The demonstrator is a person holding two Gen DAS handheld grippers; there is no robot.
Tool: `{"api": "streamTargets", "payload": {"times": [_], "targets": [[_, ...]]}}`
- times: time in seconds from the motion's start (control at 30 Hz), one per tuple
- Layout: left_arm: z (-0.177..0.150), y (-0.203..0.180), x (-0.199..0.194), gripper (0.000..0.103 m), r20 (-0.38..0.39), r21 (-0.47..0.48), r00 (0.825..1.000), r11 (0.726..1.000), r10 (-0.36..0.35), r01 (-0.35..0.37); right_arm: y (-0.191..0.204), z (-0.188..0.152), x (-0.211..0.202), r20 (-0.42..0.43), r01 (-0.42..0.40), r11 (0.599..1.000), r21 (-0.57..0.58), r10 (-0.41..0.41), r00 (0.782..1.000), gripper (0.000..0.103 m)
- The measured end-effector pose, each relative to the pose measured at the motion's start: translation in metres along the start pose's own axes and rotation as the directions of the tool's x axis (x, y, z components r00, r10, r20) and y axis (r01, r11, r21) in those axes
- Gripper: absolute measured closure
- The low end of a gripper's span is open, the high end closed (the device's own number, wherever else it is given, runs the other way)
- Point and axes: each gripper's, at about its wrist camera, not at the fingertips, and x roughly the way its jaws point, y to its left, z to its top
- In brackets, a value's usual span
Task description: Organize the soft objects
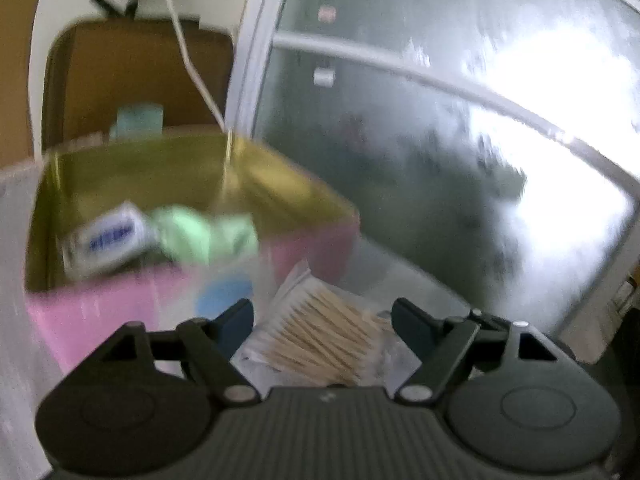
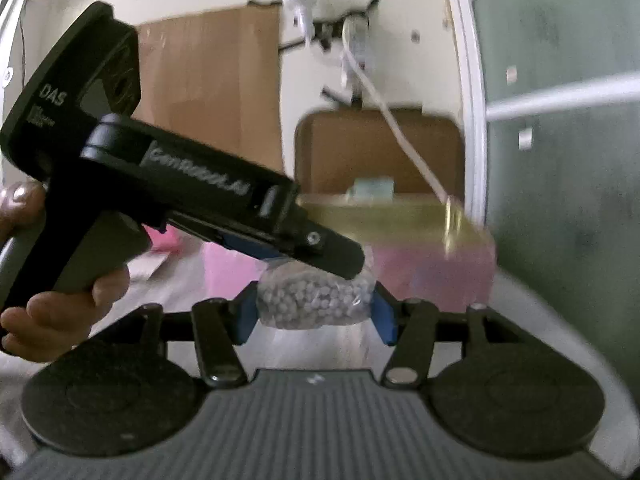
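A pink box (image 1: 100, 312) with a gold inside holds a white and blue packet (image 1: 110, 240) and a crumpled green soft thing (image 1: 204, 232). In the left wrist view my left gripper (image 1: 322, 320) is shut on a clear bag of wooden-stemmed swabs (image 1: 320, 344), just in front of the box's near wall. In the right wrist view my right gripper (image 2: 314, 316) has its blue pads pressed on a clear bag of small white beads (image 2: 312, 304). There the left gripper (image 2: 352, 264), held by a hand (image 2: 68, 304), crosses from the left just above that bag, with the pink box (image 2: 432, 272) behind.
A white cable (image 1: 188, 60) hangs from the wall down to the box's far rim. A brown cardboard panel (image 1: 140, 72) and a pale teal item (image 1: 138, 120) stand behind the box. A frosted glass door (image 1: 440, 140) with a white frame fills the right side.
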Motion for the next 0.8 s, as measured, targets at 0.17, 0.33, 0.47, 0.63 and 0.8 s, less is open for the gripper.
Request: {"api": "streamTargets", "payload": {"times": [0.17, 0.33, 0.47, 0.63, 0.8], "targets": [[0.046, 0.009, 0.024, 0.011, 0.063, 0.013, 0.996, 0.998, 0.063, -0.064, -0.022, 0.026, 0.045, 0.068, 0.019, 1.000, -0.001, -0.019, 0.998, 0.043], [0.062, 0.035, 0.066, 0.008, 0.031, -0.064, 0.984, 0.983, 0.175, -0.173, -0.035, 0.024, 0.094, 0.031, 0.190, 0.980, -0.057, -0.188, 0.982, 0.038], [0.047, 0.053, 0.042, 0.007, 0.068, -0.152, 0.980, 0.973, 0.185, -0.173, -0.049, 0.016, 0.086, 0.022, 0.211, 0.977, 0.027, -0.212, 0.977, 0.034], [0.001, 0.067, -0.034, 0.003, 0.149, -0.142, 0.964, 0.969, 0.222, -0.201, -0.038, 0.010, 0.050, 0.098, 0.141, 0.984, 0.110, -0.152, 0.983, 0.034], [-0.076, 0.101, -0.113, 0.002, 0.079, -0.239, 0.920, 0.903, 0.384, -0.357, 0.011, 0.025, 0.052, 0.084, -0.212, 0.976, 0.048, 0.207, 0.975, 0.028]]}}
